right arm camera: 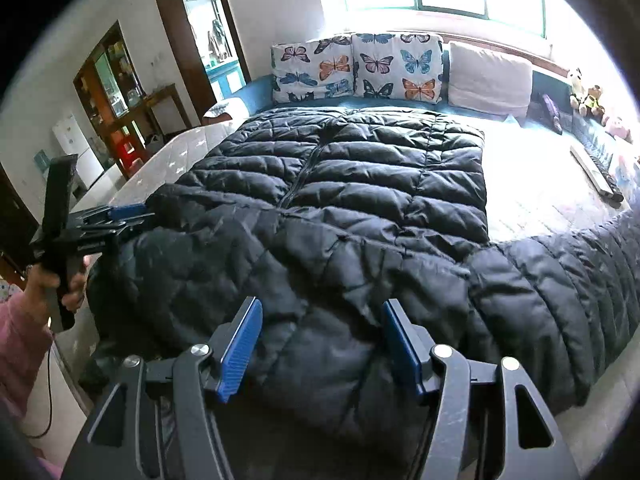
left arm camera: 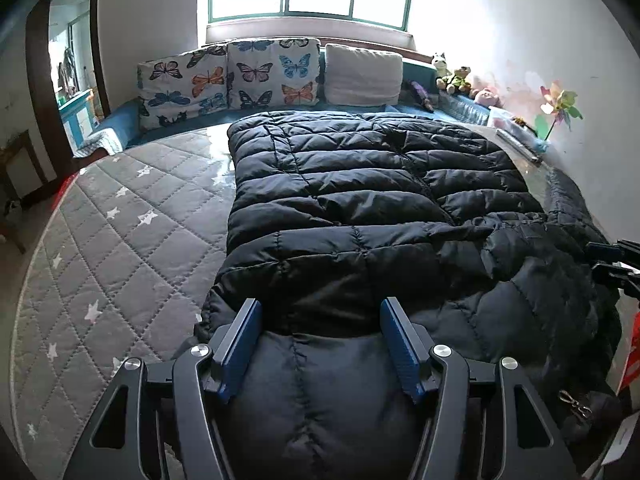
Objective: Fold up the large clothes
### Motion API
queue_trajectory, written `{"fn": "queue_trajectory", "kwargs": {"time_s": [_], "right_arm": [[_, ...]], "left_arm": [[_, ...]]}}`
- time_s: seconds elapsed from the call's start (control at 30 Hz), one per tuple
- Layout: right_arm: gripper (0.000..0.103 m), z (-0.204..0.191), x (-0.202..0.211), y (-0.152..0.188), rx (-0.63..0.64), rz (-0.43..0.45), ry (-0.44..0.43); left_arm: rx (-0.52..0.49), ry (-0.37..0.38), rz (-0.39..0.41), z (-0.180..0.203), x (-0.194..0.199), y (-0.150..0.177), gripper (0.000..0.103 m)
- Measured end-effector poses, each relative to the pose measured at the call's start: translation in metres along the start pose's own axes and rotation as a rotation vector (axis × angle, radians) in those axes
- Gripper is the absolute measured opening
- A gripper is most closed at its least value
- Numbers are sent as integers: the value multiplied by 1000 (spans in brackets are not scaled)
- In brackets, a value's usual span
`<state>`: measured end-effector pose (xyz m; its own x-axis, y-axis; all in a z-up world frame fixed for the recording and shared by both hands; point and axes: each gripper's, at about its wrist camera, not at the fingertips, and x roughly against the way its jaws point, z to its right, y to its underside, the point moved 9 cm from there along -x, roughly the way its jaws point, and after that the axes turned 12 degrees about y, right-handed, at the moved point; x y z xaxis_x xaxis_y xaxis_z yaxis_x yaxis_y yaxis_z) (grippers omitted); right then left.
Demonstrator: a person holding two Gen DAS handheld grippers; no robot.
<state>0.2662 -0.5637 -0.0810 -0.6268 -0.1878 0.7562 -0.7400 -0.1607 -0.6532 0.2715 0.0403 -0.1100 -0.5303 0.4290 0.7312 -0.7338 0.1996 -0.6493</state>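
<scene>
A large black quilted down coat [left arm camera: 360,200] lies spread on the bed; it also shows in the right wrist view [right arm camera: 340,200]. One sleeve [right arm camera: 560,300] stretches out to the right. My left gripper [left arm camera: 320,308] is open, with the coat's near edge bulging between its blue pads, at the coat's left near corner. My right gripper [right arm camera: 322,312] is open over the coat's near edge, with fabric between its pads. The left gripper also shows from the side in the right wrist view [right arm camera: 124,216], held by a hand, at the coat's left edge.
The bed has a grey quilted mattress with white stars [left arm camera: 120,240]. Butterfly cushions [left arm camera: 232,76] and a white pillow [left arm camera: 362,74] line the far side under a window. Stuffed toys [left arm camera: 456,76] and a pinwheel [left arm camera: 558,108] stand along the right wall. A doorway [right arm camera: 208,40] and shelves [right arm camera: 112,76] are at the left.
</scene>
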Motion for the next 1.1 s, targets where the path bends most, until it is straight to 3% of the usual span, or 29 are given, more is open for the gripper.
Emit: {"fn": "queue_trajectory", "kwargs": {"time_s": [0.1, 0.33, 0.5, 0.7, 0.77, 0.9, 1.1], "right_arm": [[67, 6, -41, 14, -1, -110, 7], [67, 30, 10, -3, -18, 17, -21], [69, 118, 36, -3, -175, 62, 72], [69, 246, 29, 30, -426, -9, 197], [69, 270, 23, 39, -485, -25, 219], [69, 307, 12, 53, -589, -42, 209], [69, 336, -9, 56, -712, -44, 127]], "left_arm": [[-12, -29, -2, 6, 6, -6, 66], [-100, -46, 5, 51, 24, -21, 66], [-187, 7, -16, 107, 13, -27, 66], [-236, 103, -92, 166, -22, -25, 65], [-243, 125, -118, 182, -36, -25, 65], [-237, 171, -162, 208, -58, -25, 64], [-263, 203, -194, 235, -83, -29, 64]]}}
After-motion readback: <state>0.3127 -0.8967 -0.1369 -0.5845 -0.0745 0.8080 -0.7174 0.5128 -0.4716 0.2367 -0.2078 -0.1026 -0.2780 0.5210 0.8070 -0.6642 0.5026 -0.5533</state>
